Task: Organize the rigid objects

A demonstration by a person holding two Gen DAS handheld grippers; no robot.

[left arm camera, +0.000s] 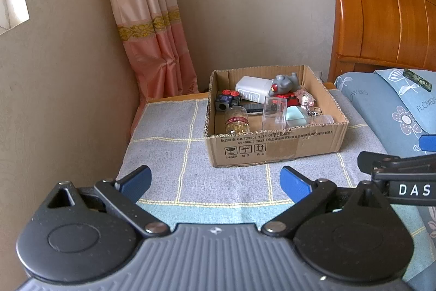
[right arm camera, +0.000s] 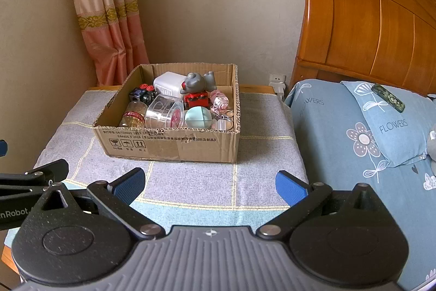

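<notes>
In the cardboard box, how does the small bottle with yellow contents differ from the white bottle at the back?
The small bottle is transparent, showing yellow contents and a red label band; the white bottle is opaque. The small bottle stands at the front left corner of the cardboard box; the white bottle lies on its side near the back wall. Both are inside the box, untouched by either gripper.

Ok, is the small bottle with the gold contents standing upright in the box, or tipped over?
Upright. The bottle stands in the cardboard box at its front-left corner, gold contents settled at the bottom.

The left tongs [left arm camera: 215, 183] gape empty above the grey checked surface [left arm camera: 169, 154], near a brown cardboard box [left arm camera: 275, 149] of trinkets.
</notes>
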